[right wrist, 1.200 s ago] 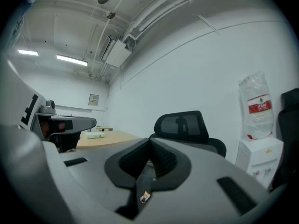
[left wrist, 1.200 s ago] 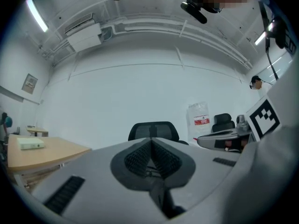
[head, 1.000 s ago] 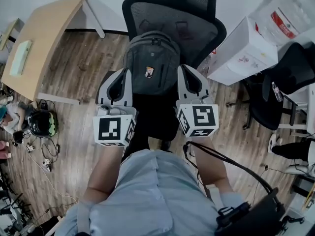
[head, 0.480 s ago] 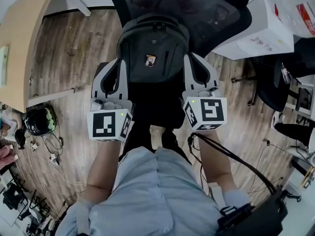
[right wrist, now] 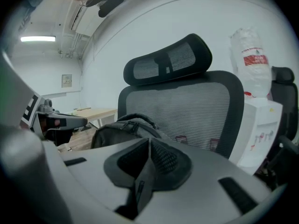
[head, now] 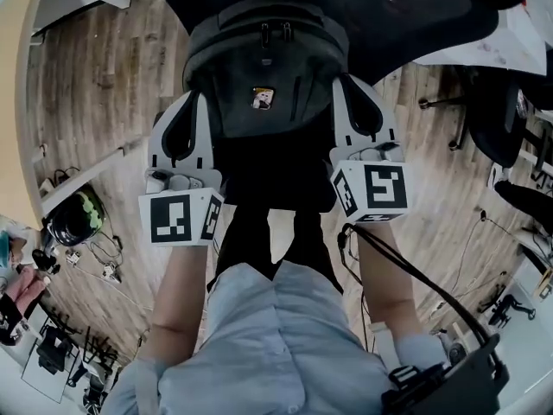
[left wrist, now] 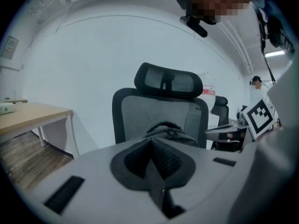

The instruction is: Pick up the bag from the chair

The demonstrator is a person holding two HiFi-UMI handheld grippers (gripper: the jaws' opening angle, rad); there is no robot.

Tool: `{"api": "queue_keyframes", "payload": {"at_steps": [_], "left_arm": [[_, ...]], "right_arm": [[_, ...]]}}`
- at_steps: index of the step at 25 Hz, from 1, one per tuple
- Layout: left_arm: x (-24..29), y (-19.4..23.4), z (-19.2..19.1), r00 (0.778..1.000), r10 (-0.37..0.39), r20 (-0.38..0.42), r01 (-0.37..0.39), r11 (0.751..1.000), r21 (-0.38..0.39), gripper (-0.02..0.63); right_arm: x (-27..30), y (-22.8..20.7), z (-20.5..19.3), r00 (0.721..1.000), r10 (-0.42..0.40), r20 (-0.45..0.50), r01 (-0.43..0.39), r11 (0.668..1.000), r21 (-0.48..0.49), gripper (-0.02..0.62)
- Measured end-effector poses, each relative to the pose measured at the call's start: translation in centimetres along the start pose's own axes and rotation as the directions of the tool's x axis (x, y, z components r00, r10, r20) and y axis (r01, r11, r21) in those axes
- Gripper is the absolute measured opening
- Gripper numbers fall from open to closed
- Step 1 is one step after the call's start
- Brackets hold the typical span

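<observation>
A grey backpack [head: 263, 67] stands upright on the seat of a black mesh office chair [head: 285, 180], leaning on its backrest. My left gripper [head: 200, 100] is at the bag's left side and my right gripper [head: 344, 83] at its right side, both low beside it. Whether either touches the bag I cannot tell. In the left gripper view the jaws [left wrist: 150, 143] meet with nothing between them, and the bag's top [left wrist: 167, 129] shows just beyond. The right gripper [right wrist: 149, 144] is likewise shut and empty, the backpack [right wrist: 122, 127] ahead to its left.
A wooden desk [head: 12, 85] stands at the left, with a helmet [head: 74, 218] and cables on the floor below it. Another black chair [head: 497, 115] and a white box [head: 529, 31] are at the right. A cable [head: 415, 275] hangs from my right gripper.
Both grippers have come down and forward, from in front of the bag to either side of it. The backpack now fills more of the head view. The jaws stay shut.
</observation>
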State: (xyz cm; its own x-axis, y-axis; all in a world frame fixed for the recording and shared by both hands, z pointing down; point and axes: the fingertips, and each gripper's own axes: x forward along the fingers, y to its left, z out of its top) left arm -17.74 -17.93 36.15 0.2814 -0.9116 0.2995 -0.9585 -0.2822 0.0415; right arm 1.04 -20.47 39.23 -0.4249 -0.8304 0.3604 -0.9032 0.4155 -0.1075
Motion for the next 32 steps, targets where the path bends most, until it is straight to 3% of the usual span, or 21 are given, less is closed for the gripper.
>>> {"api": "queue_keyframes", "payload": {"at_steps": [5, 7, 8, 9, 12, 15, 24, 32], "left_arm": [[2.0, 1.5, -1.0, 1.0, -0.001, -0.018, 0.001, 1.0, 0.013, 0.0], [2.5, 1.8, -1.2, 1.0, -0.002, -0.019, 0.002, 1.0, 0.022, 0.001], [2.8, 1.9, -1.3, 1.0, -0.008, -0.022, 0.008, 1.0, 0.026, 0.037], [3.0, 1.8, -1.3, 1.0, -0.017, -0.025, 0.018, 0.999, 0.03, 0.136], [4.0, 1.5, -1.6, 0.998, -0.049, -0.03, 0.05, 0.998, 0.04, 0.266], [5.2, 1.2, -2.2, 0.996, -0.081, -0.036, 0.083, 0.995, 0.051, 0.333], [7.9, 2.1, -3.6, 0.992, -0.105, -0.075, 0.111, 0.992, 0.067, 0.417], [9.3, 1.2, -4.2, 0.972, -0.215, -0.092, 0.219, 0.975, 0.04, 0.408]], "right_arm": [[1.2, -0.9, -1.0, 1.0, -0.015, -0.014, 0.015, 1.0, 0.018, 0.039], [1.5, -1.0, -1.4, 1.0, -0.018, -0.018, 0.018, 1.0, 0.018, 0.077], [1.6, -1.0, -1.5, 1.0, -0.022, -0.019, 0.022, 1.0, 0.018, 0.108], [1.6, -1.1, -1.6, 0.999, -0.026, -0.019, 0.027, 1.0, 0.017, 0.144], [1.9, -1.5, -1.8, 0.999, -0.045, -0.011, 0.045, 0.999, -0.004, 0.242], [2.7, -1.8, -2.5, 0.999, -0.04, -0.031, 0.039, 0.999, -0.018, 0.292], [5.2, -3.2, -4.0, 0.996, 0.011, -0.088, -0.011, 1.0, -0.002, 0.362], [6.1, -3.7, -4.4, 0.994, 0.006, -0.11, -0.008, 1.0, -0.022, 0.376]]}}
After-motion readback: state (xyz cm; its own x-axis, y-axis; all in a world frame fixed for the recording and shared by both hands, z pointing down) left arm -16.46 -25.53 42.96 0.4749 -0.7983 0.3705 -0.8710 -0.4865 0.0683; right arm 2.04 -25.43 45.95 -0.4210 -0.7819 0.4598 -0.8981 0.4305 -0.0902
